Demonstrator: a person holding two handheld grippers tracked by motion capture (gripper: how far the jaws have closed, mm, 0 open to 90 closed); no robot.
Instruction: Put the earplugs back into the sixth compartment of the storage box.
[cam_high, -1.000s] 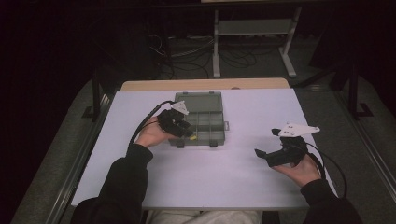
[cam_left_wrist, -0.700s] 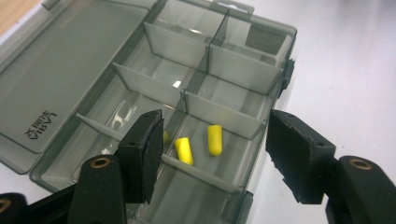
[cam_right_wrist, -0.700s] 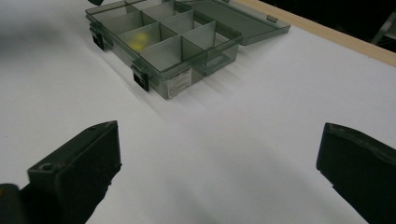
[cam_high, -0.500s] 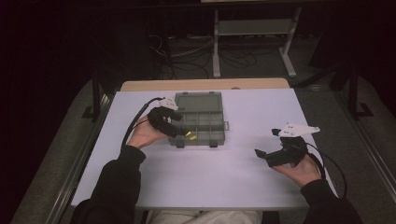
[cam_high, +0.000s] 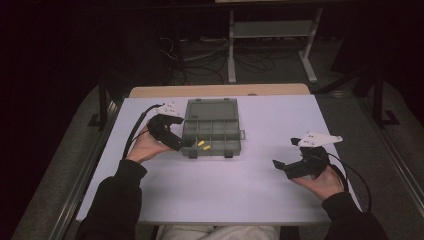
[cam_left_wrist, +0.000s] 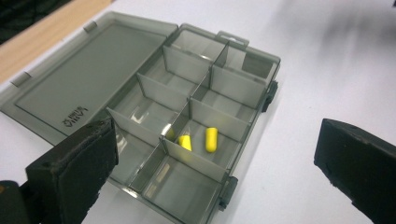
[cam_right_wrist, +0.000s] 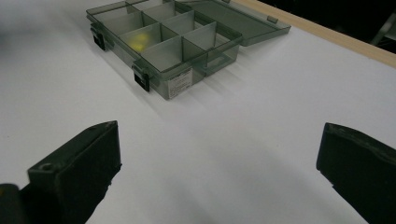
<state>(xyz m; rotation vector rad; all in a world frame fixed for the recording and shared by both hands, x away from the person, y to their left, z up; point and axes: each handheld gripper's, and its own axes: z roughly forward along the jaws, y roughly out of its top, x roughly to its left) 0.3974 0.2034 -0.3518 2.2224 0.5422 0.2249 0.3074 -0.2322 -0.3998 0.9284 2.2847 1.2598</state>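
Observation:
A smoky grey compartment box (cam_high: 212, 131) lies open on the white table (cam_high: 225, 190), its lid flat on the far side. Two small yellow pieces (cam_high: 203, 145) rest in one front compartment (cam_left_wrist: 211, 139). My left gripper (cam_high: 182, 144) hovers at the box's front left corner, tilted down at it. Its jaws have just been opening and now stand wide, with nothing gripped (cam_left_wrist: 215, 142). My right gripper (cam_high: 284, 152) rests low at the table's right, open and empty (cam_right_wrist: 219, 140), facing the box (cam_right_wrist: 163, 42) from a distance.
A wooden strip (cam_high: 220, 90) runs along the table's far edge. Beyond it stand a metal rack (cam_high: 270, 30) and floor cables (cam_high: 200, 55) in the dark. Bare white tabletop stretches between the box and my right gripper.
My left gripper has drawn back leftward and upward from over the box's front compartments, and its jaws have spread apart. The right hand has kept still.

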